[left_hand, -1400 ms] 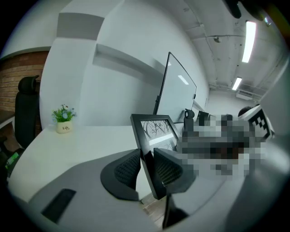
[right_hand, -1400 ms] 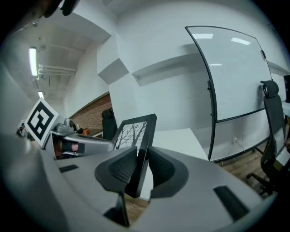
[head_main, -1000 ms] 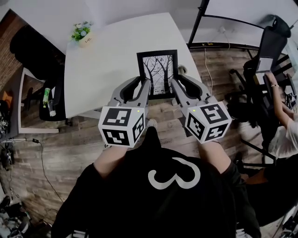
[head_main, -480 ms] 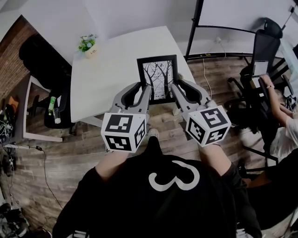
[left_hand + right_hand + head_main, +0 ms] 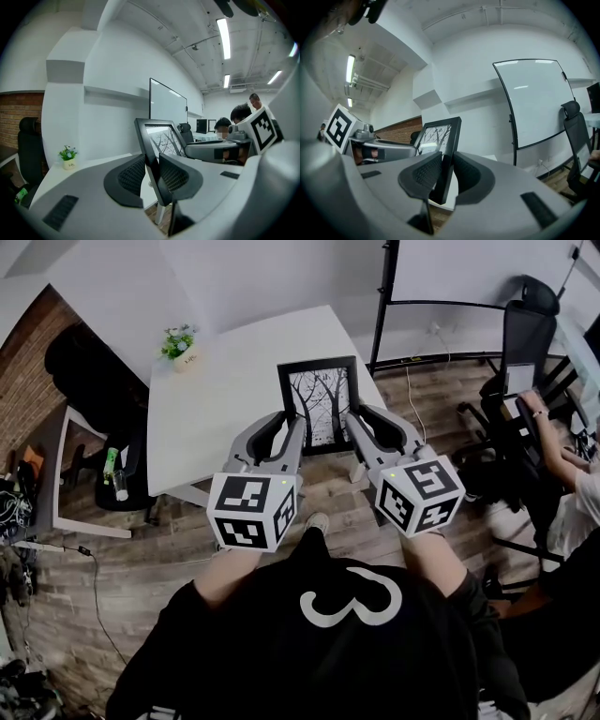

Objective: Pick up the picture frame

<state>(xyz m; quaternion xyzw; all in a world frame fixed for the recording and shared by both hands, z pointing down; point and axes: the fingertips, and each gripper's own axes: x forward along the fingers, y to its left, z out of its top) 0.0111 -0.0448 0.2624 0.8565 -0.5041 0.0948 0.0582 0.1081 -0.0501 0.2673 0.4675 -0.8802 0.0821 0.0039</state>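
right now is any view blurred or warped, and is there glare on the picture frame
Head view: sharp, evenly lit, edges bowed by the wide lens, no glare on the picture frame. Left gripper view: heavy fisheye, black corners, ceiling lights blown out. Right gripper view: same fisheye; a pale patch low on the frame's picture.

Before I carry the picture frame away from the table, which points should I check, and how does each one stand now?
1. Left gripper shut on the picture frame's left edge: ok.
2. Right gripper shut on its right edge: ok.
3. Frame's lower edge clear of the white table: cannot tell.
4. Small flower pot far from the frame: ok.
5. Seated person at the right apart from the frame: ok.
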